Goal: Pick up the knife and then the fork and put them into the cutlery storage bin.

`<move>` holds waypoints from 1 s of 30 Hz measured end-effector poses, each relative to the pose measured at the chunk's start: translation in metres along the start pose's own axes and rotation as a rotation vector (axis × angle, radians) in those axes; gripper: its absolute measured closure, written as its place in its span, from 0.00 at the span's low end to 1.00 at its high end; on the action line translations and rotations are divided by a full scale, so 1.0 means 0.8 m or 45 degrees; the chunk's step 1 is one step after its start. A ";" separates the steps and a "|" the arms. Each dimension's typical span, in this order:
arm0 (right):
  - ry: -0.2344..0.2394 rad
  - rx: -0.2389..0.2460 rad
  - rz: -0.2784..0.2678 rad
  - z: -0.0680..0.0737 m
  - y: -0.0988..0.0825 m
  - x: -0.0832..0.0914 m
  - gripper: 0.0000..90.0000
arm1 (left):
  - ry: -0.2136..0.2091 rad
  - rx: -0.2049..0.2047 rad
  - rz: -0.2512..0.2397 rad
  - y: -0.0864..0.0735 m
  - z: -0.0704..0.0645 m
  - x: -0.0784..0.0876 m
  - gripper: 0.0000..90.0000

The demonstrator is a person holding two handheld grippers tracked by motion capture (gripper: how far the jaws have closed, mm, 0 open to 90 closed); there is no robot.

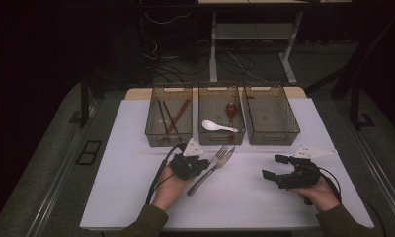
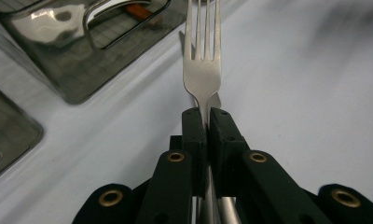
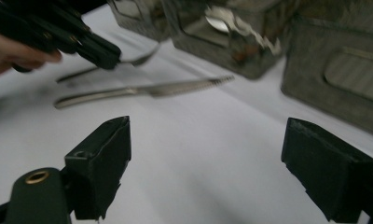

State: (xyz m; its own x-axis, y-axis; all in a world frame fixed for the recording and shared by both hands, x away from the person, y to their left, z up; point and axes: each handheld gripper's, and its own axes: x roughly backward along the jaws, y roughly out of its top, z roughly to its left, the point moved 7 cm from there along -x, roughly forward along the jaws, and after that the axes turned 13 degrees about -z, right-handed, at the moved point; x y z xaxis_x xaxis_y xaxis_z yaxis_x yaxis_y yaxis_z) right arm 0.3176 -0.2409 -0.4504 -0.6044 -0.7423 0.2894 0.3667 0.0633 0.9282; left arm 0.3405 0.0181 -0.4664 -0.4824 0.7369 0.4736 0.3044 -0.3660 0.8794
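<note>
Left tool [image 2: 206,122] clamped on fork [image 2: 203,70] beside knife [image 1: 213,169]; right tool [image 1: 273,167] wide open, empty, over bare tabletop [image 1: 136,187].

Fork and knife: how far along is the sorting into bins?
Done, by the look of it: chopsticks lie in the left bin, a white spoon in the middle bin. In hand: the left tongs are shut on the fork. Left: the knife lies on the table; the right tongs are open, empty.
</note>
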 end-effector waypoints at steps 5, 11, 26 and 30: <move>0.055 -0.005 0.019 0.008 0.013 -0.016 0.18 | -0.013 -0.004 -0.020 0.006 -0.006 0.003 0.94; 0.102 -0.008 0.028 0.021 0.029 -0.040 0.27 | -0.034 -0.011 -0.035 0.013 -0.016 0.003 0.94; 0.211 -0.117 0.056 0.036 0.041 -0.106 0.56 | -0.041 -0.035 -0.068 0.022 -0.030 0.000 0.94; 0.242 -0.133 0.069 0.040 0.040 -0.117 0.67 | -0.036 -0.039 -0.084 0.024 -0.031 0.001 0.94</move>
State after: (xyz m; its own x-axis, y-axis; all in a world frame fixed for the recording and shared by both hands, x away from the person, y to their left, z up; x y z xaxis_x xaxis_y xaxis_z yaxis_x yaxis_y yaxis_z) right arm 0.3635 -0.1484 -0.4403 -0.4411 -0.8528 0.2795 0.4719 0.0444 0.8805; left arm 0.3255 -0.0025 -0.4480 -0.4771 0.7754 0.4137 0.2471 -0.3334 0.9098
